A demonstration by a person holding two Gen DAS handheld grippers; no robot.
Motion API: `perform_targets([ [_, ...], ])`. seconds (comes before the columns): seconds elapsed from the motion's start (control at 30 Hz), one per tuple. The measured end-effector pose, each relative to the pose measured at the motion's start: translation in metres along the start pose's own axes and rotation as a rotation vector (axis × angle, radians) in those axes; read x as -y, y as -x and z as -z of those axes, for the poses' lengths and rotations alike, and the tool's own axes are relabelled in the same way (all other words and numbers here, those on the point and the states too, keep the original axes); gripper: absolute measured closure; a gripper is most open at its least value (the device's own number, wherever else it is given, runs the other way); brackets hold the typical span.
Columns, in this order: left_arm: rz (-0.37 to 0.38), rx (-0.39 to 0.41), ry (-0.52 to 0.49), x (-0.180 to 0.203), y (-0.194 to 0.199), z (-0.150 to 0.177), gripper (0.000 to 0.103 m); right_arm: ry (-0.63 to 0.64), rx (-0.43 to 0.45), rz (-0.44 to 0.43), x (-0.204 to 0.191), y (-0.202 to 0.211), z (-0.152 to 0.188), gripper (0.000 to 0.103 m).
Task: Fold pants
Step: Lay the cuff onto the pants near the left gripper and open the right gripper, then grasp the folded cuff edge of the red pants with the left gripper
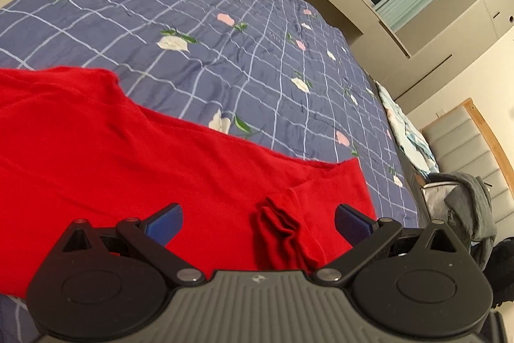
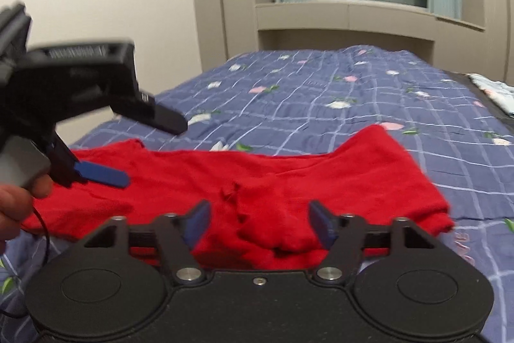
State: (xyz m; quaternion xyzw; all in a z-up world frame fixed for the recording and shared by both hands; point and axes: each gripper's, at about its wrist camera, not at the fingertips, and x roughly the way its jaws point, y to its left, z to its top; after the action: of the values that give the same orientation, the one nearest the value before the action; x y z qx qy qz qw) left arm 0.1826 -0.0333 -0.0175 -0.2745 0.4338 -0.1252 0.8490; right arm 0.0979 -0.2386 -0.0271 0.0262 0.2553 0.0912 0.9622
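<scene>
Red pants (image 2: 257, 179) lie on the checked bedspread (image 2: 321, 92); both grippers' jaws gape wide above them, gripping nothing.

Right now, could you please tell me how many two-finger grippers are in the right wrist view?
2: the right gripper at bottom centre above the red pants, and the left gripper at far left.

Black tool (image 2: 258, 227), blue pads (image 2: 199, 222), perhaps grey-cased

R gripper (image 2: 258, 224) open over red pants (image 2: 257, 176) on bed (image 2: 321, 98).
</scene>
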Motion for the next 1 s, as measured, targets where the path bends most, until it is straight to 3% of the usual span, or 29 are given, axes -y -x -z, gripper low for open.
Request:
perform_targets([
  [0.13,0.029,-0.049,0.002,0.006,-0.014,0.005,0.001,-0.046,0.025,0.073,0.017,0.022,0.008,0.013],
  [0.23,0.044,-0.08,0.01,0.011,-0.025,0.01,0.002,-0.106,0.031,0.127,0.035,0.035,0.016,0.01],
  [0.5,0.026,-0.139,-0.016,0.029,-0.051,0.021,0.022,-0.114,0.024,0.274,0.08,0.022,0.009,0.005],
  [0.8,-0.04,-0.167,-0.053,0.035,-0.062,0.025,0.053,-0.123,-0.069,0.412,0.132,-0.045,-0.013,0.005],
  [0.97,-0.029,-0.174,-0.07,0.038,-0.066,0.026,0.084,-0.106,-0.125,0.405,0.136,-0.061,-0.001,0.004],
  [1.0,-0.029,-0.17,-0.078,0.039,-0.066,0.027,0.085,-0.113,-0.125,0.404,0.137,-0.062,0.0,0.003],
])
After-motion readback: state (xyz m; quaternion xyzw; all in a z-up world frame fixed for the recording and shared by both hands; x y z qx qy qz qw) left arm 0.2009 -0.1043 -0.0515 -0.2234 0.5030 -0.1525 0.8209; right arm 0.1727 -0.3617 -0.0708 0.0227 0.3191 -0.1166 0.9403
